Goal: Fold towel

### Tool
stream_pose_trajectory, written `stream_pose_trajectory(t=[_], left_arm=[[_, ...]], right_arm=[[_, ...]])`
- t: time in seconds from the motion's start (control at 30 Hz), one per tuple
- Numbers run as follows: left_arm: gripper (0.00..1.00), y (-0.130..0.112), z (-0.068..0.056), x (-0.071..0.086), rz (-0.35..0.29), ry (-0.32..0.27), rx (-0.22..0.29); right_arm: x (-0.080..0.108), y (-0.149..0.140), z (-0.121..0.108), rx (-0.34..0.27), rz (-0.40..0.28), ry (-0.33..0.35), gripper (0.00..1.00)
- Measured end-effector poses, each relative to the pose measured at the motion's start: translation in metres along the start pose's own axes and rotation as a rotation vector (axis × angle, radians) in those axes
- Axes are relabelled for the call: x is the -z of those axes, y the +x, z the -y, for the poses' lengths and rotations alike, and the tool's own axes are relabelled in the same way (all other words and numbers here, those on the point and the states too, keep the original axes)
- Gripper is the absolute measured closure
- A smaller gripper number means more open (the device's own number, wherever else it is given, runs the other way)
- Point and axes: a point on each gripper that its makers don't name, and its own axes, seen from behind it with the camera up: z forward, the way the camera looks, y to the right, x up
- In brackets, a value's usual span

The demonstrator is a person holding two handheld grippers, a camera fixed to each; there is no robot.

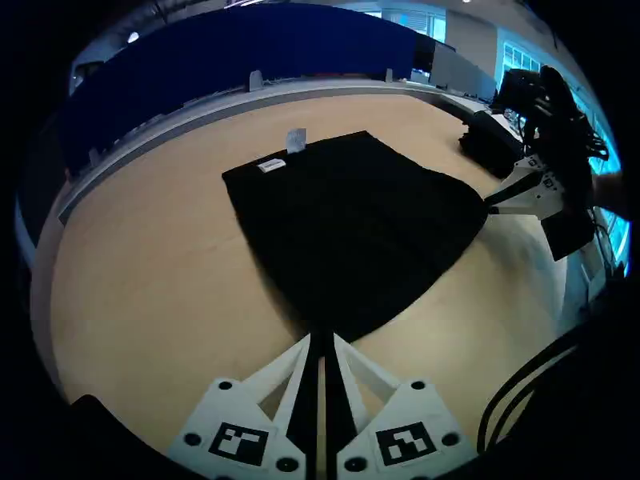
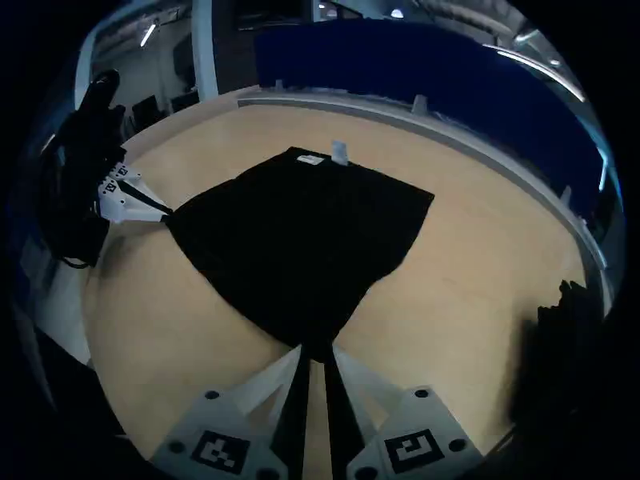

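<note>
A black towel [image 1: 352, 224] lies spread on the light wooden table [image 1: 144, 264], with white tags [image 1: 272, 166] at its far edge. In the left gripper view, my left gripper [image 1: 323, 340] is shut on the towel's near corner. The right gripper [image 1: 490, 206], held by a gloved hand, pinches the towel's corner at the right. In the right gripper view, my right gripper [image 2: 318, 356] is shut on the near corner of the towel [image 2: 304, 240]. The left gripper [image 2: 164, 214] grips the corner at the left, and the tags [image 2: 310, 159] lie at the far edge.
A blue partition [image 1: 240, 56] runs along the table's far edge. A black bag-like object [image 1: 490, 142] sits at the table's far right in the left gripper view. A dark object [image 2: 572, 320] stands at the right in the right gripper view.
</note>
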Motion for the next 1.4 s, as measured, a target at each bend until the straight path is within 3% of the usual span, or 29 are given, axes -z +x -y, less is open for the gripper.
stream_pose_trajectory(t=[0.5, 1.0, 1.2, 1.4], left_arm=[[0.95, 0.034, 0.002, 0.045, -0.059, 0.008, 0.052], [0.95, 0.053, -0.011, 0.098, -0.094, -0.003, 0.113], [0.95, 0.050, -0.015, 0.104, -0.087, -0.009, 0.131], [0.95, 0.055, -0.011, 0.099, -0.090, -0.001, 0.156]], right_arm=[[0.039, 0.040, 0.007, 0.026, -0.060, 0.004, 0.88], [0.089, 0.055, 0.024, 0.038, -0.070, 0.011, 0.88], [0.094, 0.054, 0.026, 0.036, -0.064, 0.011, 0.88], [0.090, 0.058, 0.024, 0.028, -0.061, 0.009, 0.88]])
